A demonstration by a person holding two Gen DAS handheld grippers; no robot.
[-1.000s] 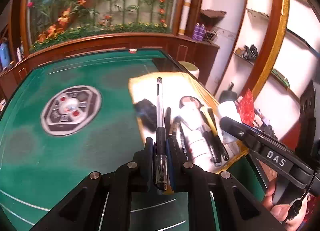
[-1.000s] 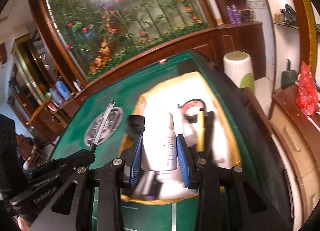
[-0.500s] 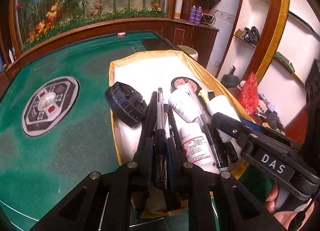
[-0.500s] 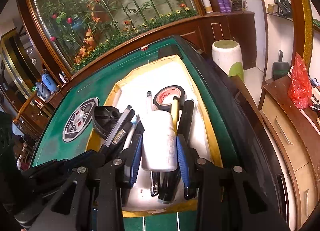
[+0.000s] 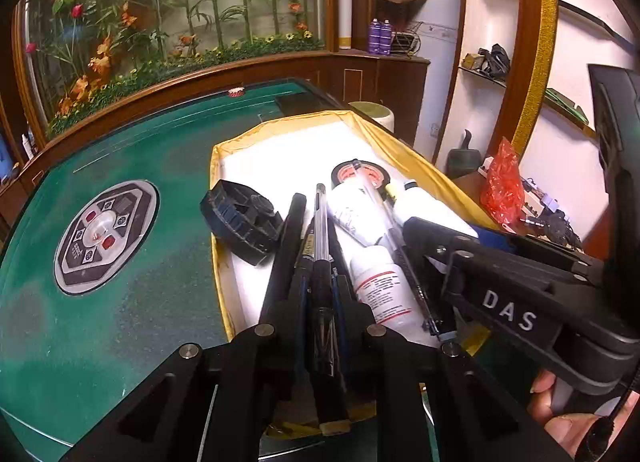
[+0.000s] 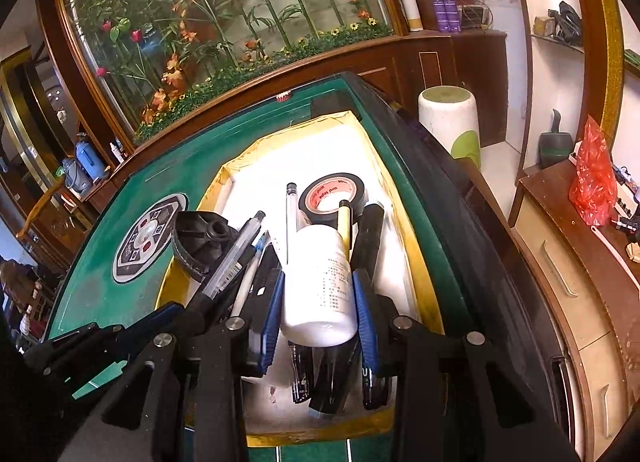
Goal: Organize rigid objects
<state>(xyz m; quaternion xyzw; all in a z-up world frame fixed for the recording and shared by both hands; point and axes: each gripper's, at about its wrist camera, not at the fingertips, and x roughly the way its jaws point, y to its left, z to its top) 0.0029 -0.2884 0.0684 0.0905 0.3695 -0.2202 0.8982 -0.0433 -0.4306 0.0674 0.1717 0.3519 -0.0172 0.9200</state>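
The pen (image 5: 320, 246) is sitting clamped in the left gripper (image 5: 320, 294), its tip reaching out over the tray (image 5: 420, 165), among other pens beside the black wheel (image 5: 242, 221). The white bottle (image 6: 318, 286) is being squeezed between the right gripper's (image 6: 320, 294) blue pads, hanging over the tray's near end, with the tape roll (image 6: 332, 197) beyond it. This looks like the placing step: both items are poised low over the tray. Next, each pair of jaws likely needs to part so that pen and bottle settle without rolling onto neighbours. Both grippers are angling downward, side by side; a hand (image 5: 568, 418) is gripping the right handle.
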